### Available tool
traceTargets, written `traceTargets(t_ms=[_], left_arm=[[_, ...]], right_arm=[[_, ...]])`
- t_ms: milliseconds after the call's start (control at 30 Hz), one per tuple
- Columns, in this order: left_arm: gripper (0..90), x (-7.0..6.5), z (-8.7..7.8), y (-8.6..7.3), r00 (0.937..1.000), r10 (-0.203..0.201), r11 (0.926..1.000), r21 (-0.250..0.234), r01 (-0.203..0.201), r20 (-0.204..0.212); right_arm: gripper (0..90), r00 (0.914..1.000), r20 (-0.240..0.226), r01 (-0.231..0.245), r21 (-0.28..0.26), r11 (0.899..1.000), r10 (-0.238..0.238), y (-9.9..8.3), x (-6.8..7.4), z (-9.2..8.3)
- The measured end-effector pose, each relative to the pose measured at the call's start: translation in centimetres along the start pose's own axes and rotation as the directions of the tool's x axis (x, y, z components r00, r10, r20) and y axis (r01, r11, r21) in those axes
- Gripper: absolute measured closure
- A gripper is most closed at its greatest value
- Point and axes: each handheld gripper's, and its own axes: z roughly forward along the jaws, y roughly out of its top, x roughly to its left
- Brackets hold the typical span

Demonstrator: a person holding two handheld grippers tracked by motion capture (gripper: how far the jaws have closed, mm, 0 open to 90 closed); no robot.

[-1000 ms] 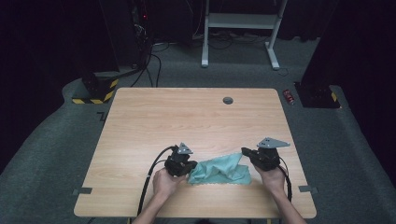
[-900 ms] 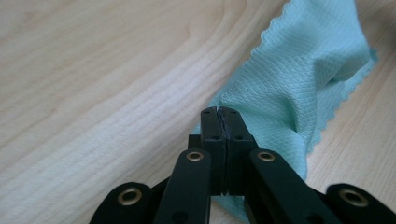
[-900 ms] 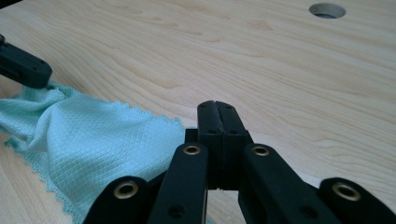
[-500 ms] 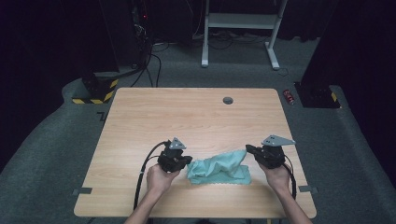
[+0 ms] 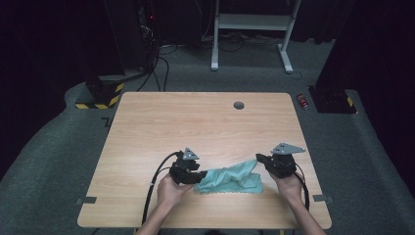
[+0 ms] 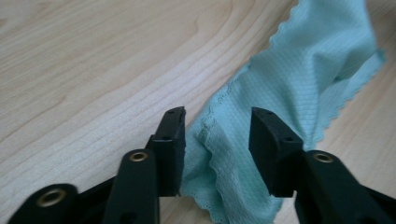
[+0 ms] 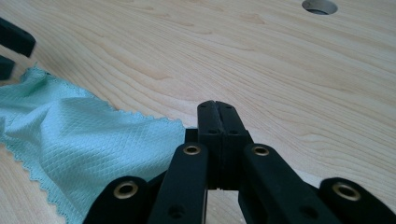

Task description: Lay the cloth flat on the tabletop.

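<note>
Now our left gripper (image 6: 217,135) has just been opening, jaws apart around the cloth (image 6: 299,88) edge without pinching it. Our right gripper (image 7: 218,112) is clamped on the cloth's other end, low-centre on the table (image 5: 195,122).

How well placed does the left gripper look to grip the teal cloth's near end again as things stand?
Probably well: the left gripper has just been opening, and the teal cloth lies between its parted jaws, pads not pressing on it, nothing in the way.
</note>
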Motion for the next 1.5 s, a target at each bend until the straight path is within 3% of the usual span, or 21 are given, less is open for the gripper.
traceTargets(t_ms=[100,200,300,467,667,767,833,1067,1133,1233,1367,1433,1500], left_arm=[[75.3,-0.3,0.7,0.1,0.9995,0.031,0.9992,0.027,-0.031,0.005],[88.6,-0.3,0.6,0.4,0.9986,0.052,0.9985,0.016,-0.052,0.004],[89.8,-0.1,-0.4,0.9,0.9974,0.071,0.9971,-0.026,-0.072,-0.011],[89.9,1.1,-2.5,2.2,0.9974,0.059,0.9924,-0.105,-0.063,-0.042],[89.9,3.0,-2.7,2.9,0.9962,0.026,0.9875,-0.153,-0.039,-0.083],[89.9,3.8,-2.3,3.4,0.9922,0.025,0.9835,-0.175,-0.046,-0.122],[90.0,4.5,-1.7,3.7,0.9915,0.006,0.9813,-0.190,-0.031,-0.130],[90.0,6.9,1.7,5.0,0.9848,-0.026,0.9883,-0.153,-0.001,-0.172],[90.0,7.5,2.7,5.3,0.9813,-0.033,0.9896,-0.144,0.005,-0.189],[90.0,8.3,3.9,5.7,0.9769,-0.079,0.9877,-0.148,0.050,-0.198],[90.0,9.1,4.7,6.2,0.9675,-0.088,0.9889,-0.137,0.056,-0.237],[90.0,9.4,5.3,6.2,0.9656,-0.106,0.9872,-0.142,0.073,-0.238],[89.9,9.7,5.9,6.0,0.9652,-0.103,0.9902,-0.116,0.077,-0.240]], right_arm=[[90.0,1.0000,0.000,-0.006,-0.003,1.000,0.006,0.1,0.1,-0.1],[90.0,1.0000,0.002,0.000,-0.006,1.000,0.000,0.2,0.0,-0.3],[90.0,1.0000,0.004,0.002,-0.016,1.000,-0.002,0.4,-0.1,-0.5],[90.0,0.9999,0.014,0.007,-0.023,1.000,-0.007,0.8,-0.2,-0.5],[90.0,0.9993,0.031,0.019,-0.028,0.999,-0.018,1.7,-0.6,-0.3],[90.0,0.9990,0.043,0.012,-0.024,1.000,-0.011,2.2,-1.1,0.1],[90.0,0.9989,0.046,-0.001,-0.010,1.000,0.001,2.4,-1.6,0.7],[90.0,0.9958,0.090,-0.021,0.035,0.999,0.017,3.4,-3.1,3.8],[90.0,0.9946,0.097,-0.040,0.025,0.999,0.038,3.5,-3.6,4.7],[90.0,0.9895,0.131,-0.067,0.055,0.996,0.060,3.5,-4.3,6.1],[90.0,0.9802,0.179,-0.095,0.053,0.994,0.084,3.9,-5.1,7.4],[90.0,0.9763,0.198,-0.102,0.069,0.992,0.086,4.1,-5.3,8.1],[90.0,0.9746,0.205,-0.110,0.082,0.991,0.091,4.2,-5.5,8.7]])
